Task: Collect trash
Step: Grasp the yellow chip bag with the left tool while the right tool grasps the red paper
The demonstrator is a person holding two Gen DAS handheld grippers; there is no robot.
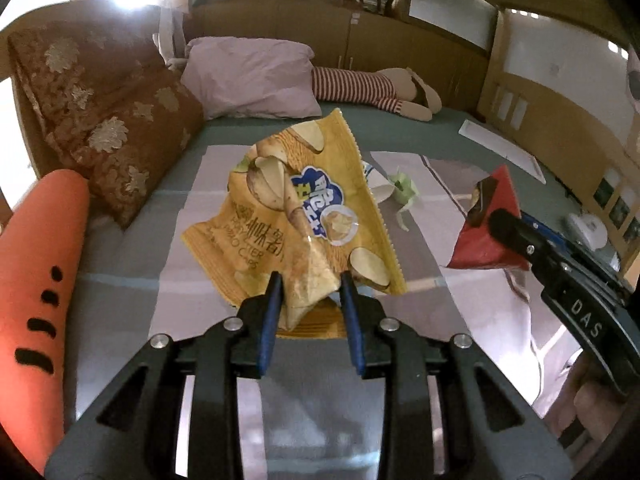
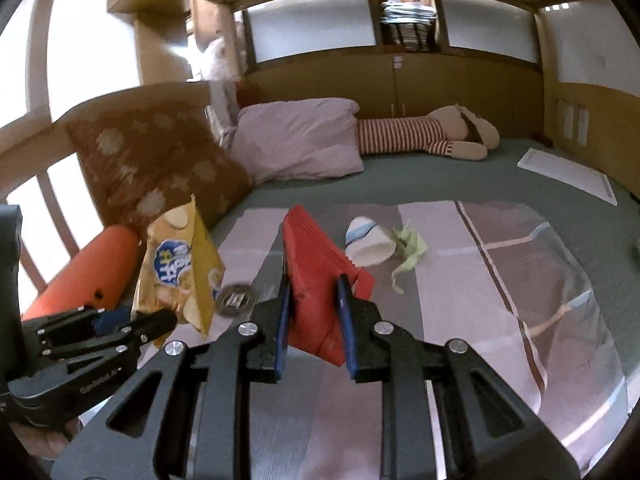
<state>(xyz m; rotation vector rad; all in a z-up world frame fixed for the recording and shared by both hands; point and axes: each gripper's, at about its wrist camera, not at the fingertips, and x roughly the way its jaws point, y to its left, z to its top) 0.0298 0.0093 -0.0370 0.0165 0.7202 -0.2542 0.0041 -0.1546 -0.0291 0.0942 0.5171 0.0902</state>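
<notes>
My left gripper (image 1: 309,286) is shut on a crumpled yellow chip bag (image 1: 296,216) and holds it above the bed. It also shows at the left of the right wrist view (image 2: 132,322) with the yellow bag (image 2: 180,264). My right gripper (image 2: 313,286) is shut on a red snack bag (image 2: 316,276), lifted above the blanket; the left wrist view shows the red bag (image 1: 486,224) at right. A white paper cup (image 2: 368,242) lies on its side on the blanket beside a crumpled green paper (image 2: 410,250); both show behind the yellow bag (image 1: 404,188).
A striped blanket (image 2: 480,288) covers the green bed (image 2: 440,180). A brown flowered cushion (image 1: 104,120), an orange carrot pillow (image 1: 36,288), a pink pillow (image 1: 248,76) and a striped plush doll (image 1: 372,88) lie around. A white flat panel (image 2: 568,176) leans at right.
</notes>
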